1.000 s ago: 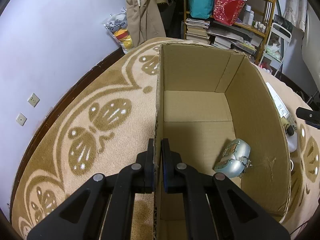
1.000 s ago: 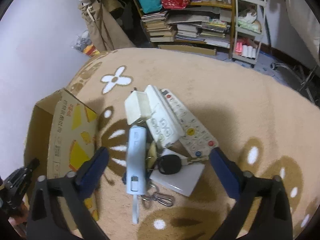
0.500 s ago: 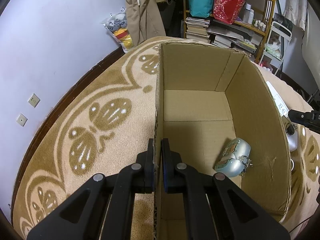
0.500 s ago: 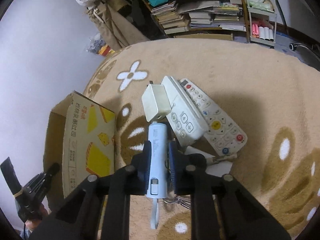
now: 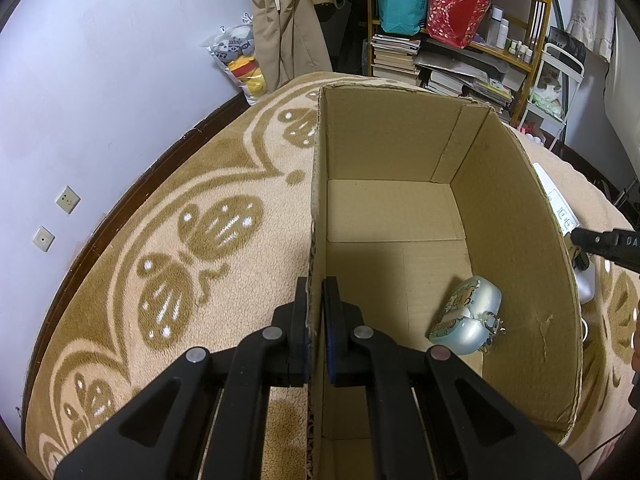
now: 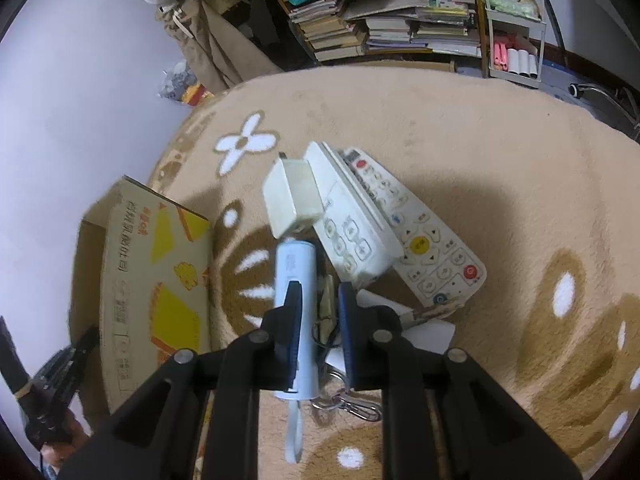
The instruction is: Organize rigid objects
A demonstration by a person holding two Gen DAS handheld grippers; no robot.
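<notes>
A: Which step is in hand?

B: I think it is the picking up. The right gripper [image 6: 318, 316] has its fingers around the light blue cylinder device [image 6: 297, 300], but a gap shows on one side, so I cannot tell if it is truly clamped.

A: And the left gripper [image 5: 315, 320]?

B: It is pressed together on the near wall of the cardboard box [image 5: 400, 152]. The cylinder lies just right of the box, touching the white adapter [image 6: 292, 196] and beside the remotes [image 6: 400, 236]. A small silver case [image 5: 468, 320] is inside the box.

A: The next move?

B: Probably a firm grip, then lifting clear of the keys [image 6: 344, 396] beside it.
</notes>
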